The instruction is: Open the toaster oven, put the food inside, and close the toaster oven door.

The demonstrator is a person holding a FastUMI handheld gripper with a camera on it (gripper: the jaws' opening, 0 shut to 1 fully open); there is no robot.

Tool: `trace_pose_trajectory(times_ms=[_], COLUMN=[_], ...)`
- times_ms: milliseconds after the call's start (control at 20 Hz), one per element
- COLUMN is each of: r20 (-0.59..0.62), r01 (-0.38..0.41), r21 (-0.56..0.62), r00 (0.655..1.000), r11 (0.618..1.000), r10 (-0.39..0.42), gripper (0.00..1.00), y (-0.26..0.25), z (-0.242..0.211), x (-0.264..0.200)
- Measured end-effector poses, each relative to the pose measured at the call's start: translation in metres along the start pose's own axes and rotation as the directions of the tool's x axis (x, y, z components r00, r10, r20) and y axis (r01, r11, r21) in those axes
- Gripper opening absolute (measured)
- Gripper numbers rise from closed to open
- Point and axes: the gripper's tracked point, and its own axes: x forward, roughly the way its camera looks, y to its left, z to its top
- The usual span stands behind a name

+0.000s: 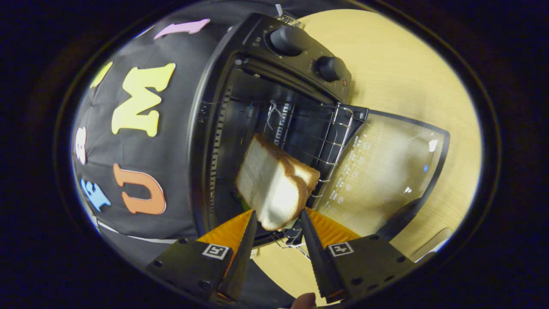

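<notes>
The black toaster oven stands on a wooden table with its glass door folded fully down. Its wire rack shows inside the dark cavity and reaches out to the door hinge. My gripper is shut on a stack of white bread slices with brown crust, one finger pressing on each side of the near end. The bread pokes forward from the fingers into the mouth of the oven, over the front part of the rack and tilted relative to it.
Two round knobs sit on the oven's control panel beside the cavity. The door's dark handle lies at the door's outer edge. A pale object's edge lies on the table beyond the handle. A person's fingertip shows behind the fingers.
</notes>
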Motion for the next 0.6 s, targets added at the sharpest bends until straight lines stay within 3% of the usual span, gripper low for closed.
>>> trace_pose_trajectory(times_ms=[200,400,550,600], r20=[-0.046,-0.136,-0.131,-0.117], r01=[0.023,0.024,0.046,0.045], r21=[0.002,-0.143,-0.369,-0.444], r00=[0.999,0.990,0.986,0.987], r11=[1.000,0.989,0.928,0.895], r10=[-0.022,-0.043,-0.101,-0.108], gripper=[0.71,0.74,0.83,0.92], y=[-0.003,0.000,-0.007,-0.009], z=[-0.011,-0.040,-0.053,-0.051], x=[-0.021,-0.060,-0.095,-0.106])
